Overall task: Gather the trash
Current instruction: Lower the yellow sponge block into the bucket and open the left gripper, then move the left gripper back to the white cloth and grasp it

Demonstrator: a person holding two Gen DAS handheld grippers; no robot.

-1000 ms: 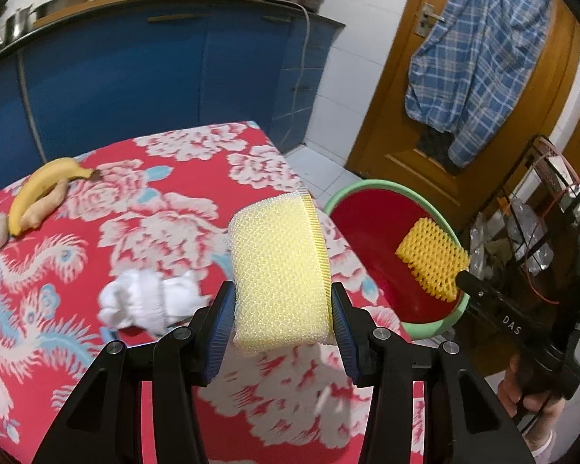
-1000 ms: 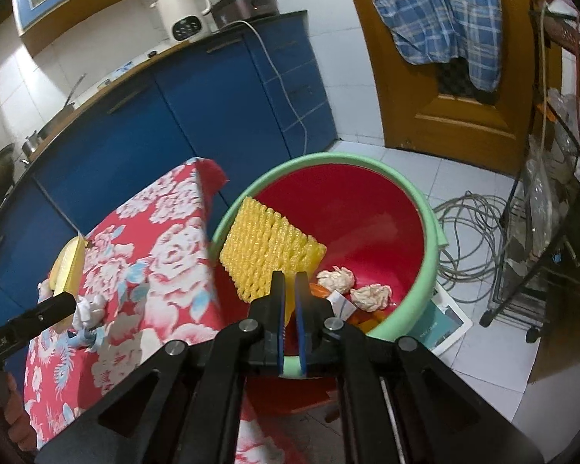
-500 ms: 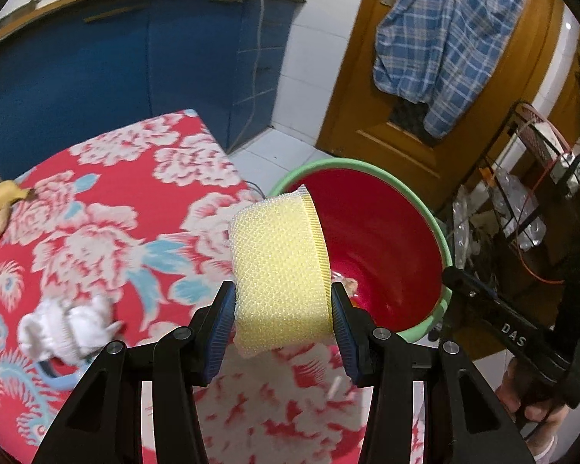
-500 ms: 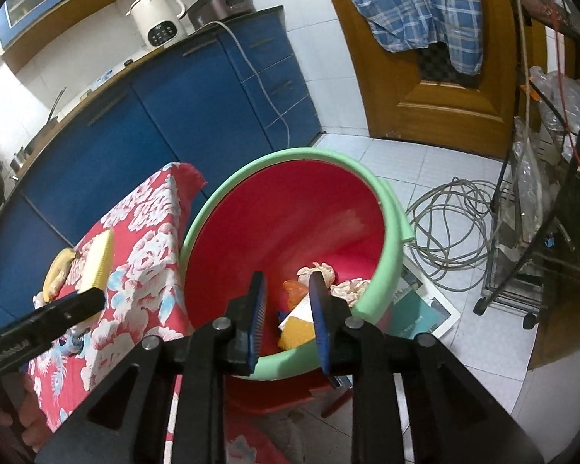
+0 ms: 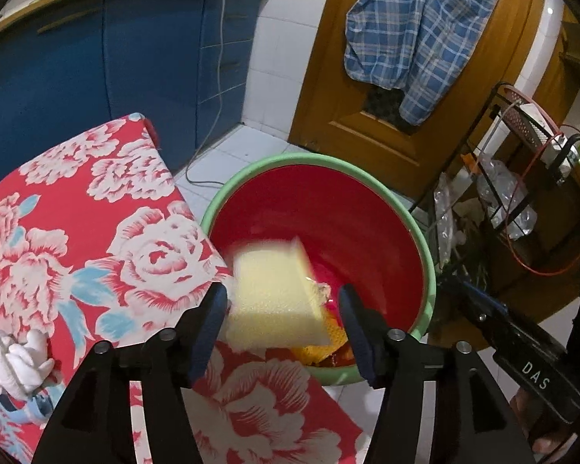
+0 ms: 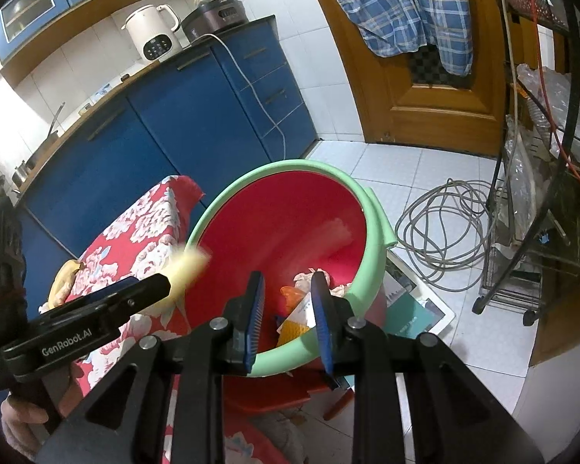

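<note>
Yellow sponge (image 5: 272,294) was blurred between the jaws of the left claw (image 5: 282,323), over the near rim of the bin (image 5: 417,232). Those jaws were opening, and the pads no longer seemed to press the sponge, so I read it as released and dropping. Step in hand: letting the sponge fall into the bin. Right claw (image 6: 286,309) hovered over the bin mouth, jaws part open, nothing between them. In the bin bottom lay crumpled paper (image 6: 315,276) and orange scraps (image 6: 292,294), partly hidden by the claw. One white wad (image 5: 17,359) lay on the floral table (image 5: 96,212), at its near left edge, well apart from the bin. A banana (image 6: 63,276) also sat on the table; whether it counts as trash I could not tell. Next move, as I judge it: left claw clears the rim, swings to the wad, closes on it.
</note>
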